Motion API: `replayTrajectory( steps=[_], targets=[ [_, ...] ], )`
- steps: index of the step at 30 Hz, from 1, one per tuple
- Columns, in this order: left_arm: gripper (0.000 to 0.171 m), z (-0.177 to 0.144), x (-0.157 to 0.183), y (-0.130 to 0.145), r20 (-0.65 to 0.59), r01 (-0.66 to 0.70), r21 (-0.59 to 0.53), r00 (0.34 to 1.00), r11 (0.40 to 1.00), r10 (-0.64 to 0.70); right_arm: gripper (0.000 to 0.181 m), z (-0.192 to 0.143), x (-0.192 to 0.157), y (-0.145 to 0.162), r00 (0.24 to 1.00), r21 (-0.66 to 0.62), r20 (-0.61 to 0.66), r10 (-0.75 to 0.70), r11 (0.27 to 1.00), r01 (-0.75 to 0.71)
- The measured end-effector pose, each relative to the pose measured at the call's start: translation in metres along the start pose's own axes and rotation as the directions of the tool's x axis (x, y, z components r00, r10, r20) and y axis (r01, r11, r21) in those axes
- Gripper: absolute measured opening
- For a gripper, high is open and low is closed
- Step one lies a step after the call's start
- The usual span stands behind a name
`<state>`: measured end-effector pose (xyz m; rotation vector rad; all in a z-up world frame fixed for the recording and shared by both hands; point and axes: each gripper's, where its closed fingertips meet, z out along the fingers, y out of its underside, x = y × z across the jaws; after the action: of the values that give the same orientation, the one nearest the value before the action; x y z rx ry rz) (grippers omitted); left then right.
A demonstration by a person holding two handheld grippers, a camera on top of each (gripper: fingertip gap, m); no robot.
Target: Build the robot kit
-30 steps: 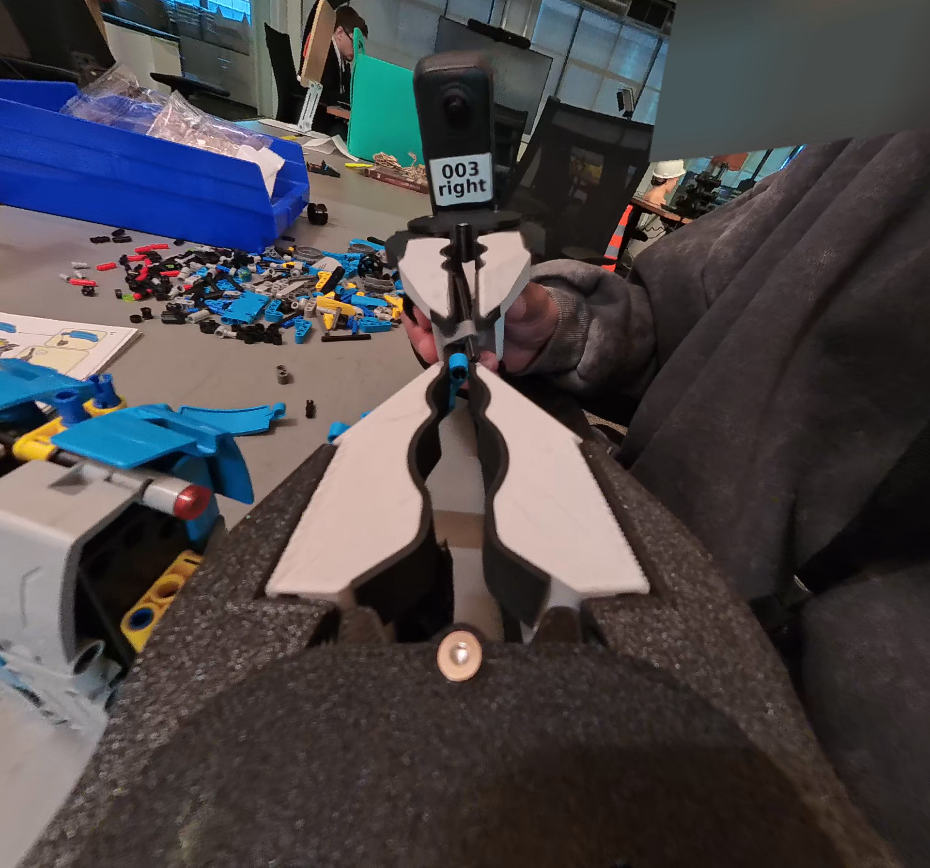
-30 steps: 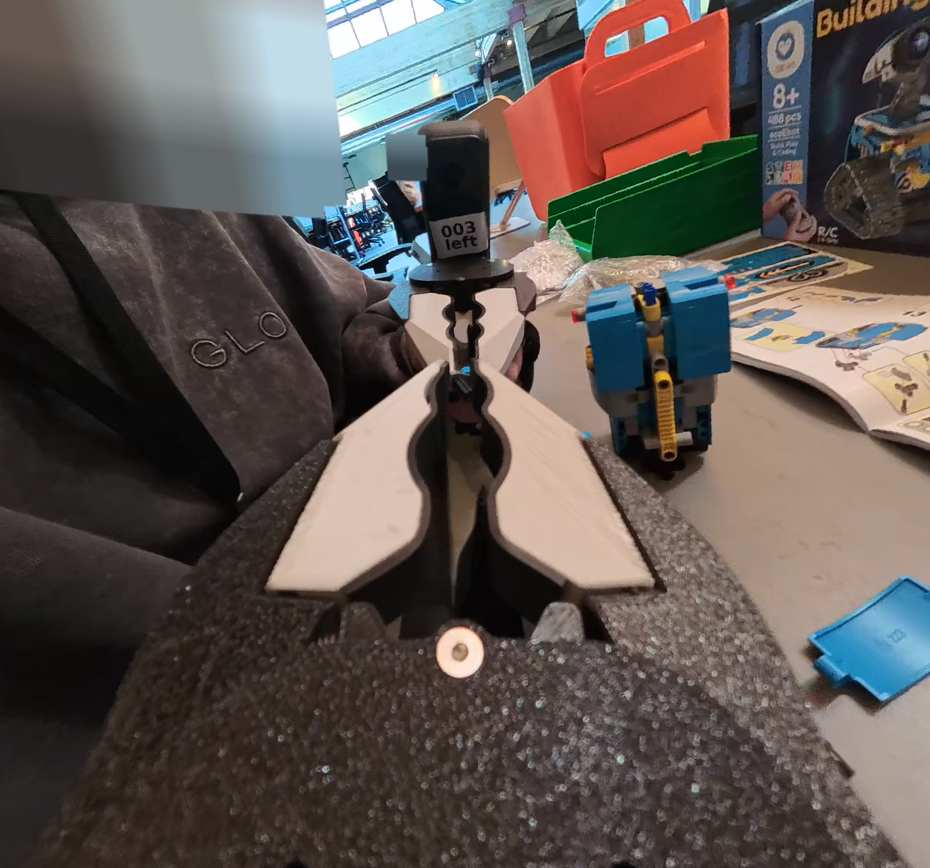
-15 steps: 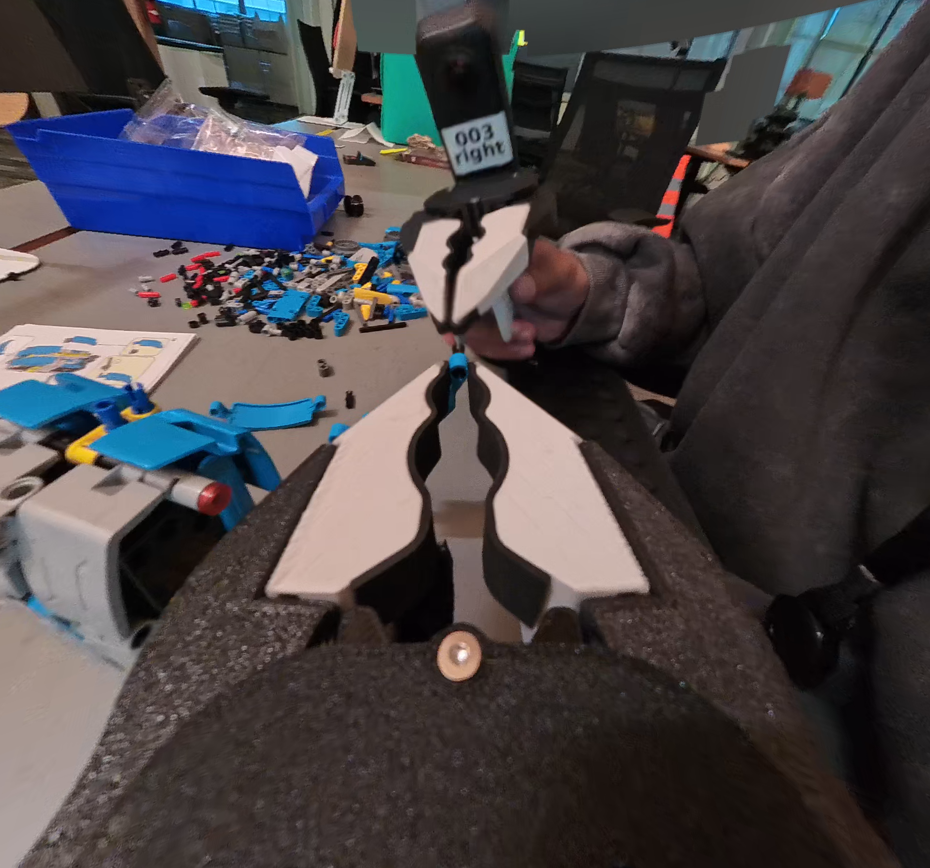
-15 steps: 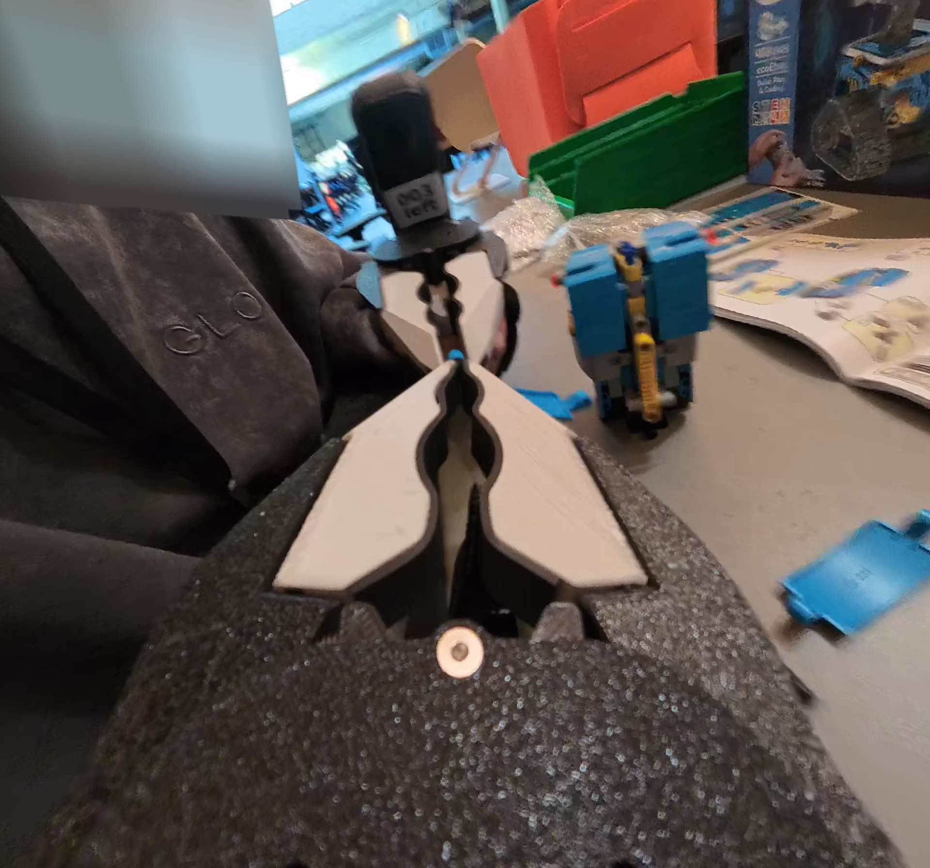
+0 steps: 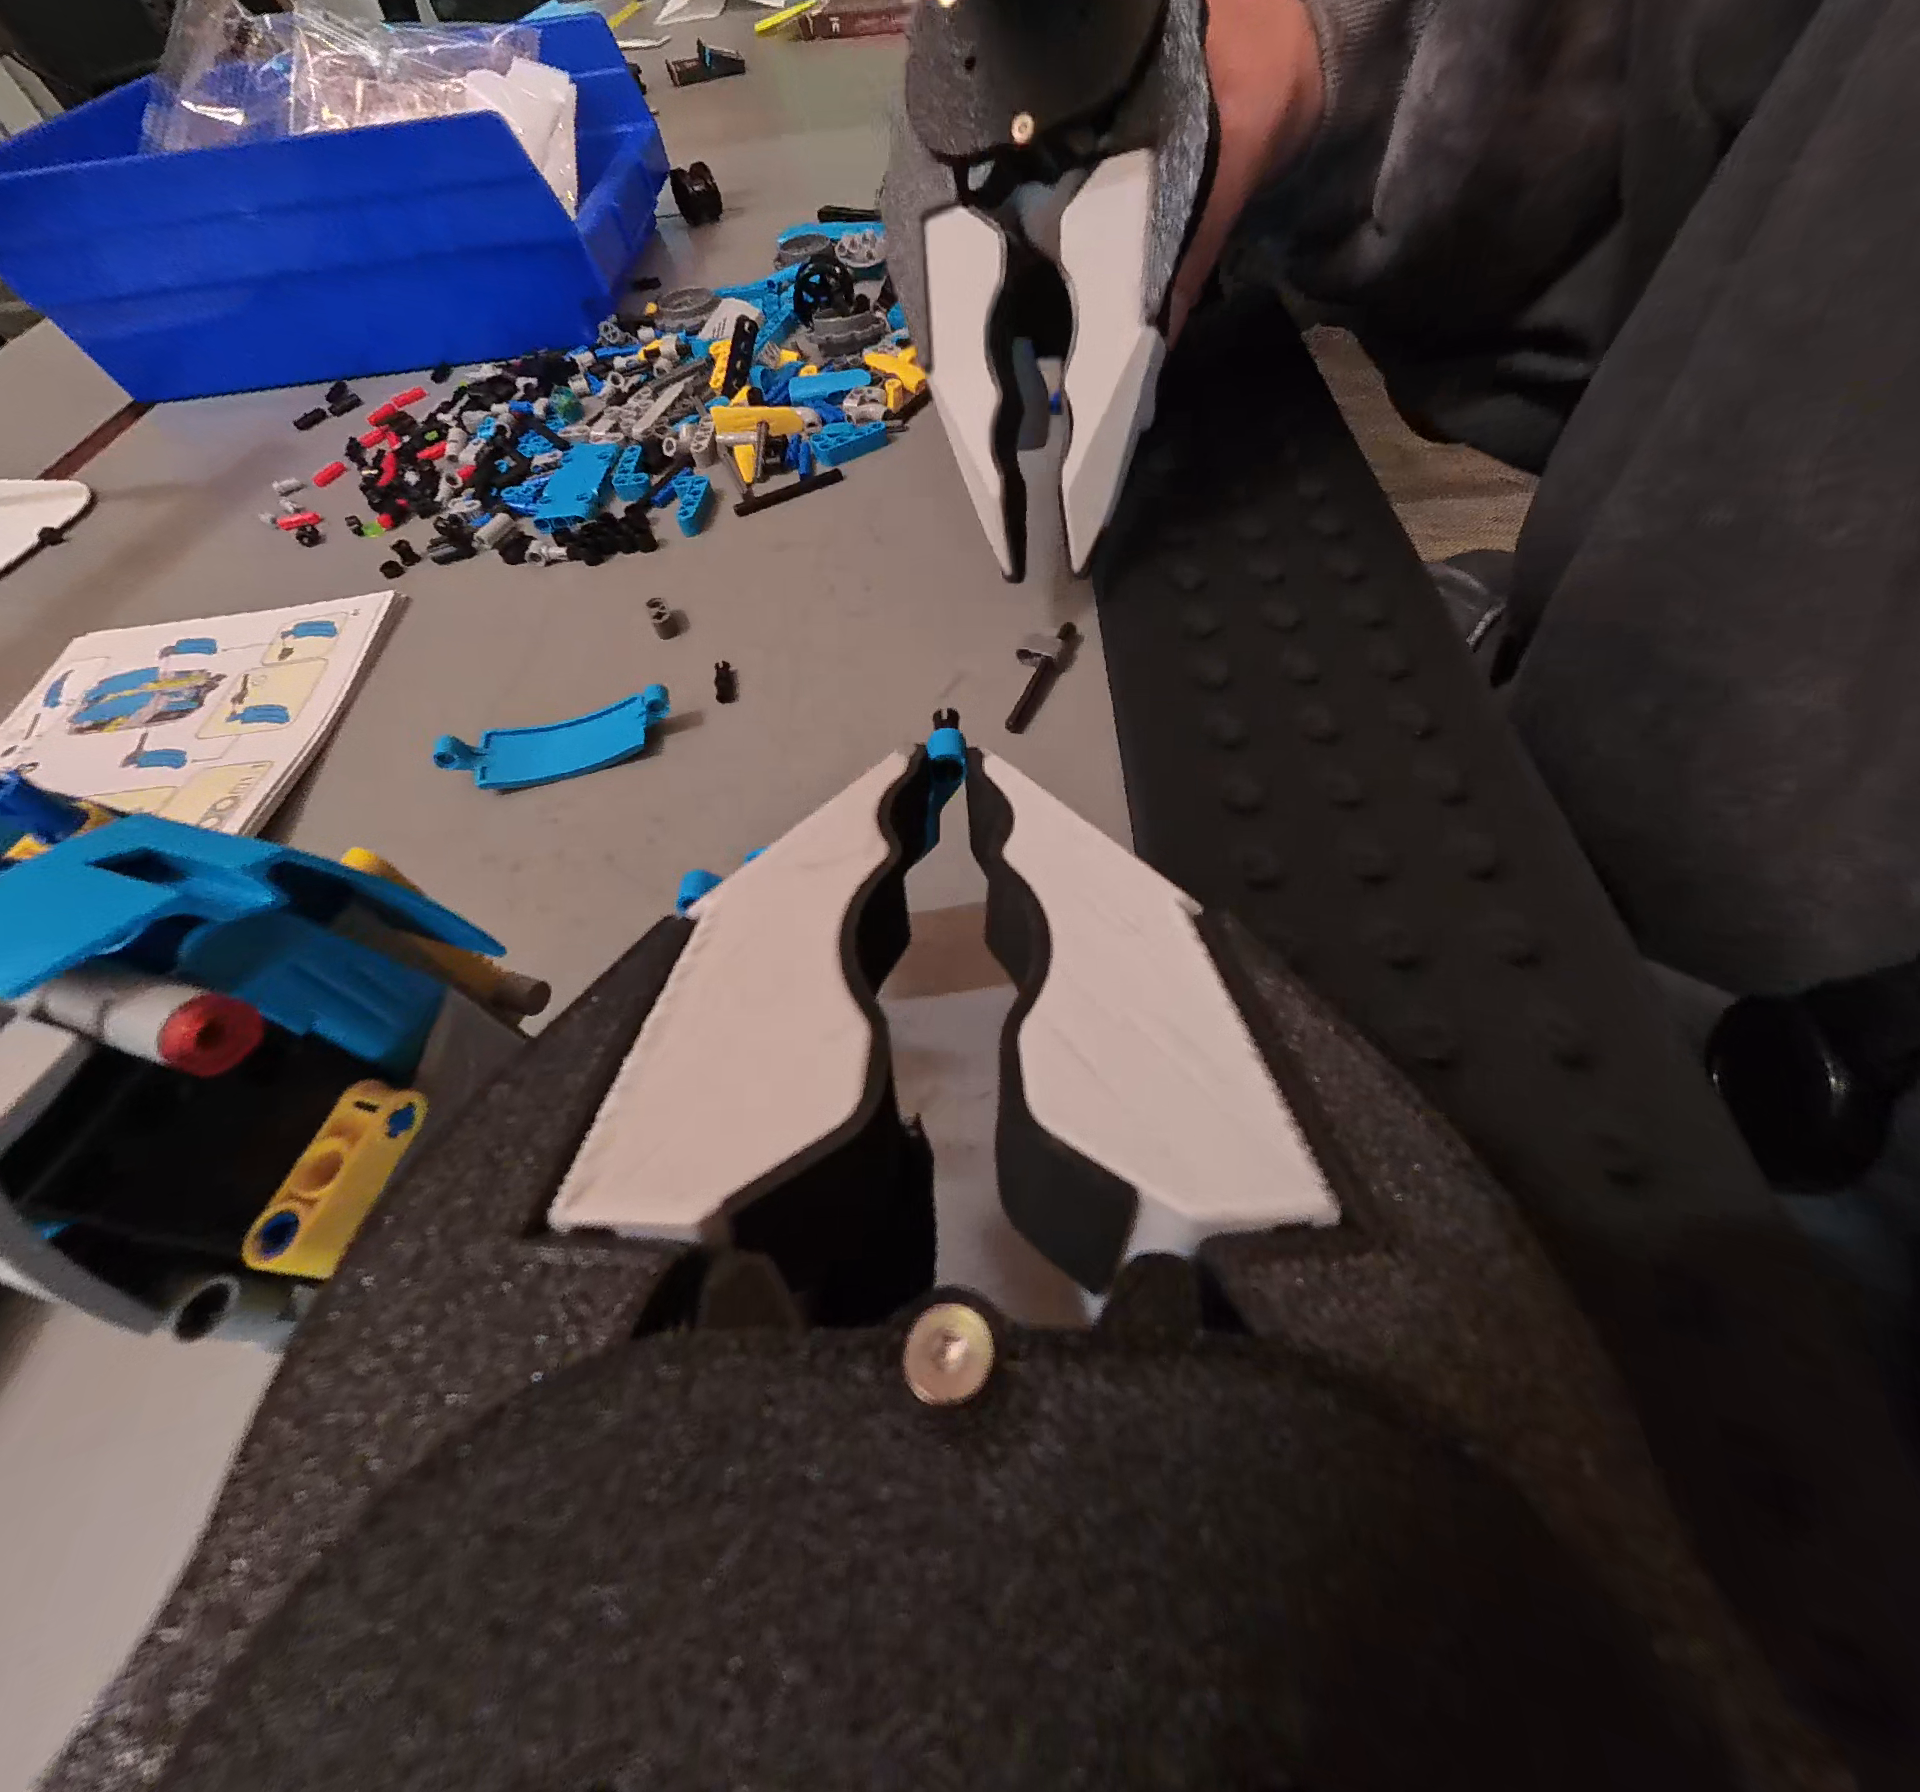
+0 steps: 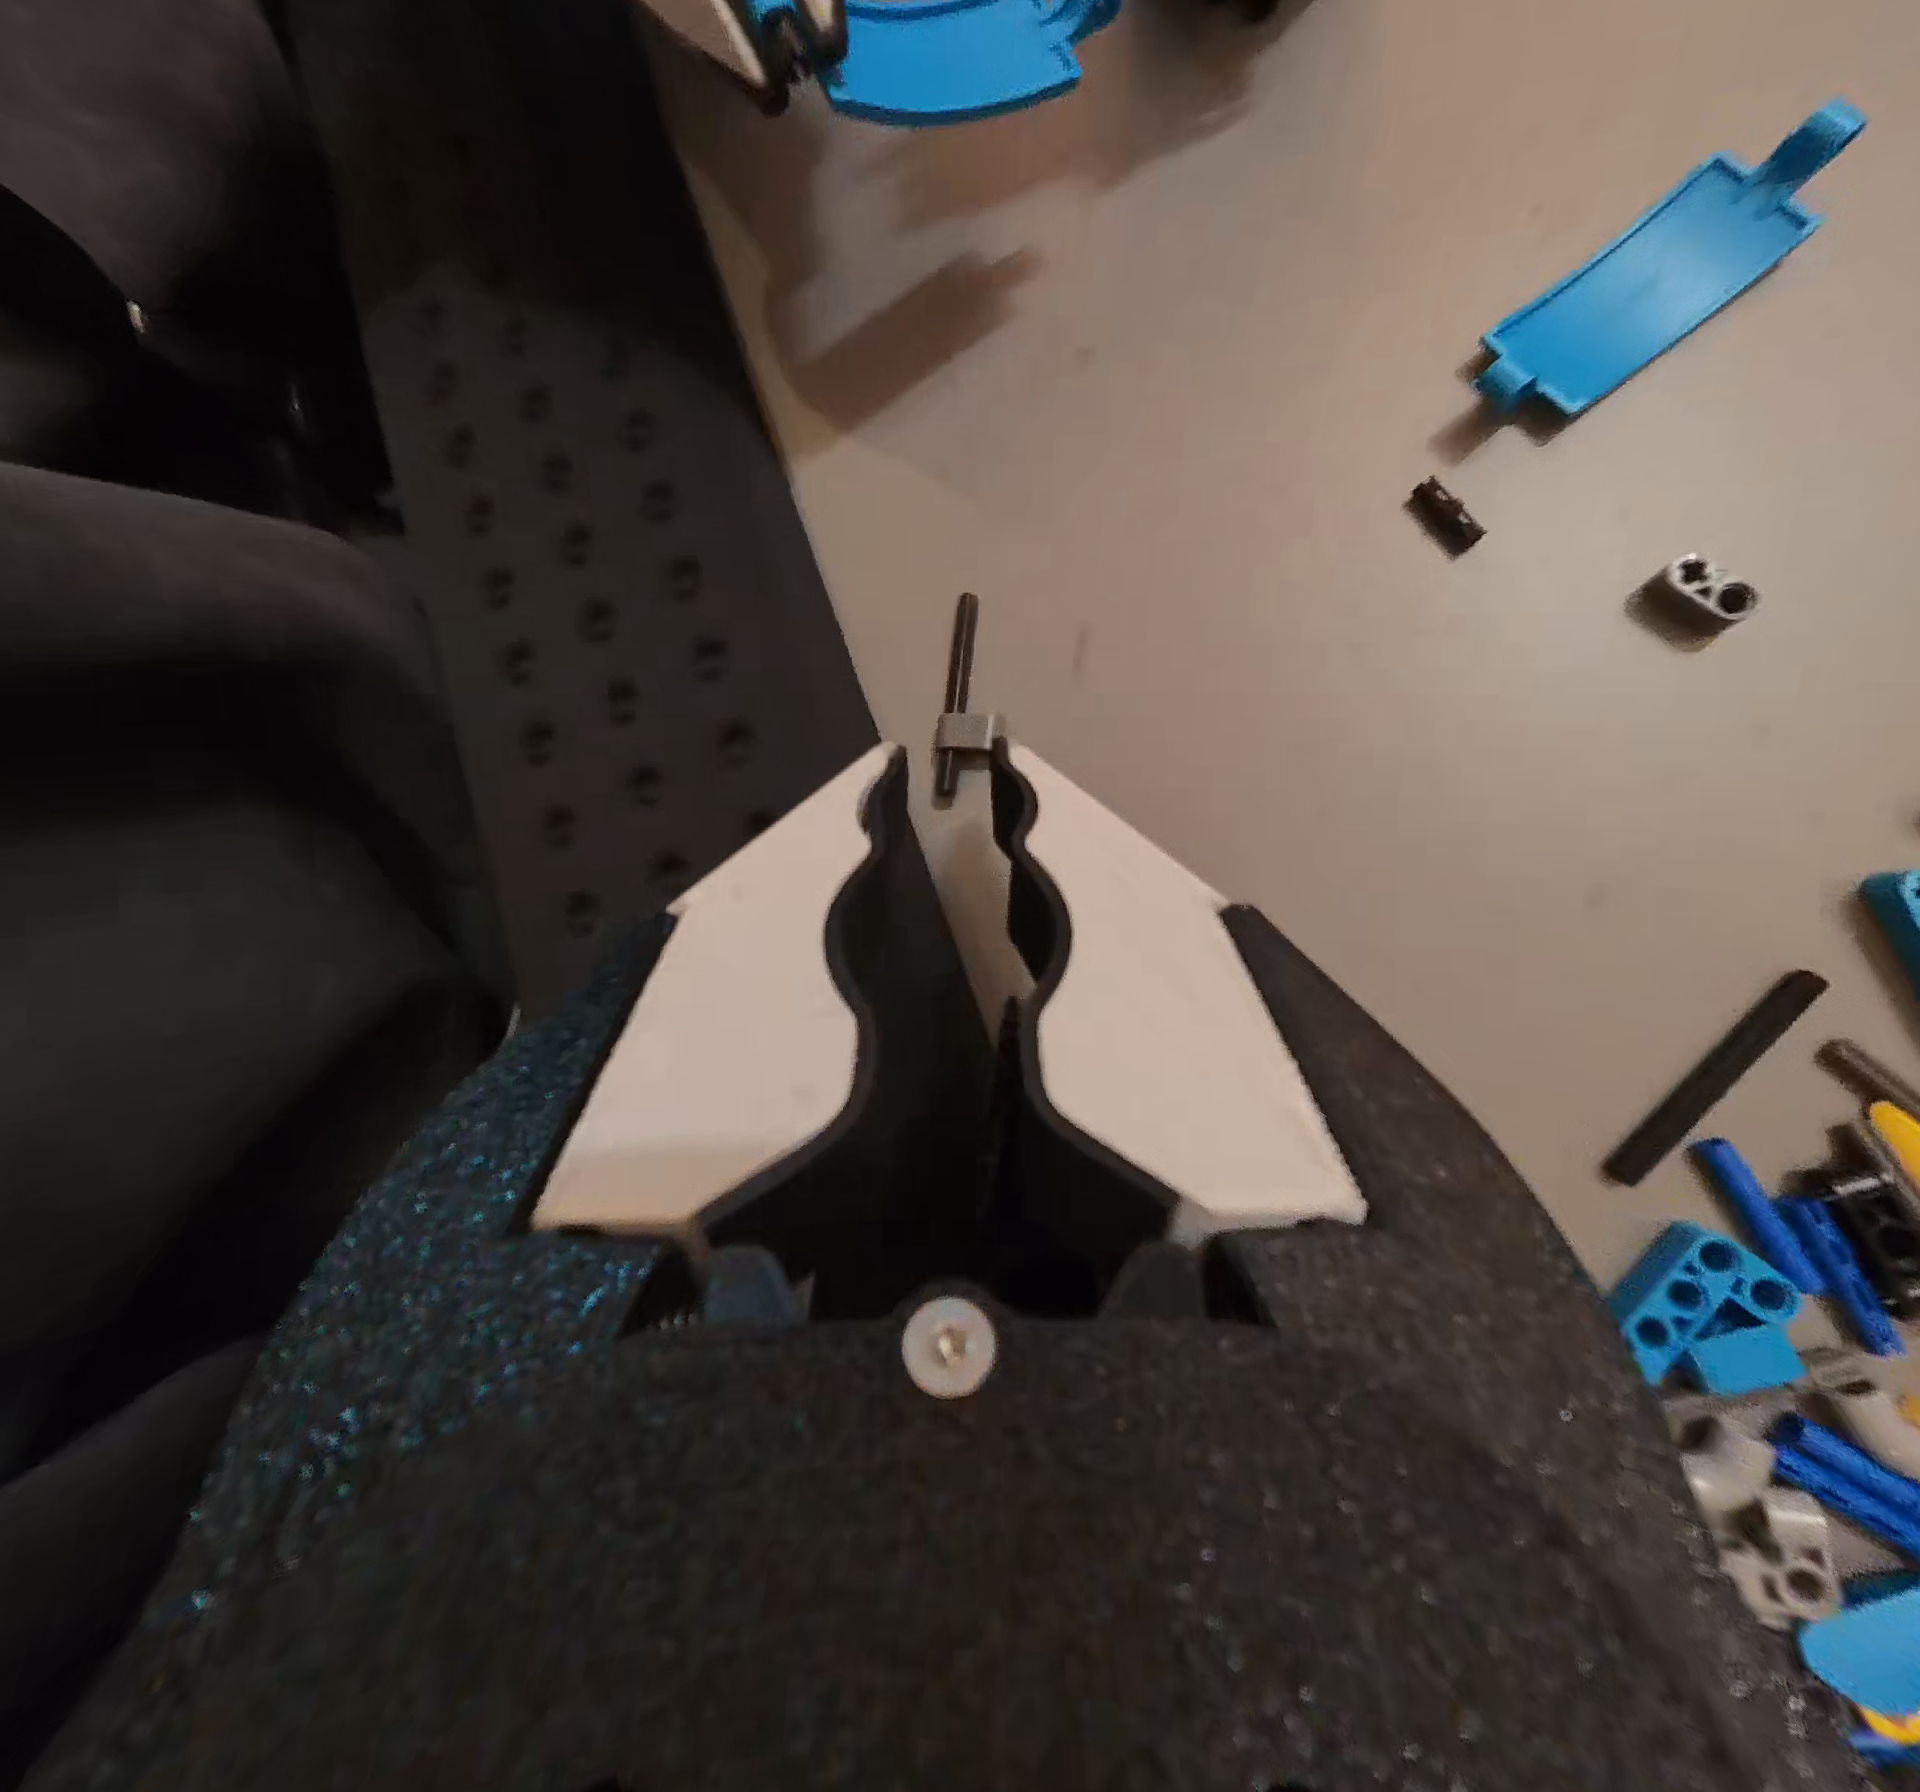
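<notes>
My left gripper point(image 5: 945, 763) is shut on a small blue connector point(image 5: 945, 745) with a black pin in its end, held just above the grey table. It also shows at the top of the right wrist view point(image 6: 795, 54), next to a curved blue panel point(image 6: 956, 49). My right gripper point(image 6: 951, 760) points down at the table with its jaws a little apart and nothing in them. A black axle with a grey bush point(image 6: 961, 729) lies on the table just past its tips. In the left wrist view the right gripper point(image 5: 1044, 568) hangs above that axle point(image 5: 1039, 677).
A pile of small blue, black, yellow and red parts point(image 5: 623, 433) lies before a blue bin point(image 5: 312, 215). An instruction booklet point(image 5: 187, 703) and a part-built blue model point(image 5: 208, 963) are at left. A black studded mat point(image 5: 1351, 807) edges the table. A second blue panel point(image 6: 1662, 277) lies at right. Left tips to right tips: about 12 centimeters.
The two grippers were raised and tip to tip. The right gripper has swung down over the axle on the table and opened a little. The left has tilted down, still holding the blue connector.
</notes>
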<state>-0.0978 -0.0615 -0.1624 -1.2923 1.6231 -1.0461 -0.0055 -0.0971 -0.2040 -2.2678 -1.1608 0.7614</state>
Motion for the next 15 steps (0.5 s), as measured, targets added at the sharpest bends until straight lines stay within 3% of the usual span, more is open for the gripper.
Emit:
replayTrajectory(
  steps=[3, 7, 13, 15],
  targets=[
    [0.006, 0.001, 0.001, 0.001, -0.007, -0.001, -0.004, 1.0, 1.0, 0.0, 0.014, 0.012, 0.005, 0.006, 0.997, -0.023, -0.052, -0.056, 0.998, 0.055],
    [0.006, 0.001, 0.004, 0.002, -0.007, -0.023, -0.013, 1.0, 1.0, 0.023, 0.017, 0.023, 0.001, 0.011, 0.999, -0.069, -0.01, -0.044, 0.997, 0.043],
    [0.006, 0.001, 0.005, 0.003, -0.011, -0.019, -0.017, 1.0, 1.0, 0.019, 0.015, 0.019, 0.025, 0.007, 0.967, -0.106, -0.191, -0.168, 0.983, 0.15],
    [0.006, 0.001, 0.005, 0.003, -0.012, -0.016, -0.016, 1.0, 1.0, 0.016, 0.015, 0.02, 0.022, 0.008, 0.971, -0.096, -0.173, -0.163, 0.984, 0.148]
  ],
)
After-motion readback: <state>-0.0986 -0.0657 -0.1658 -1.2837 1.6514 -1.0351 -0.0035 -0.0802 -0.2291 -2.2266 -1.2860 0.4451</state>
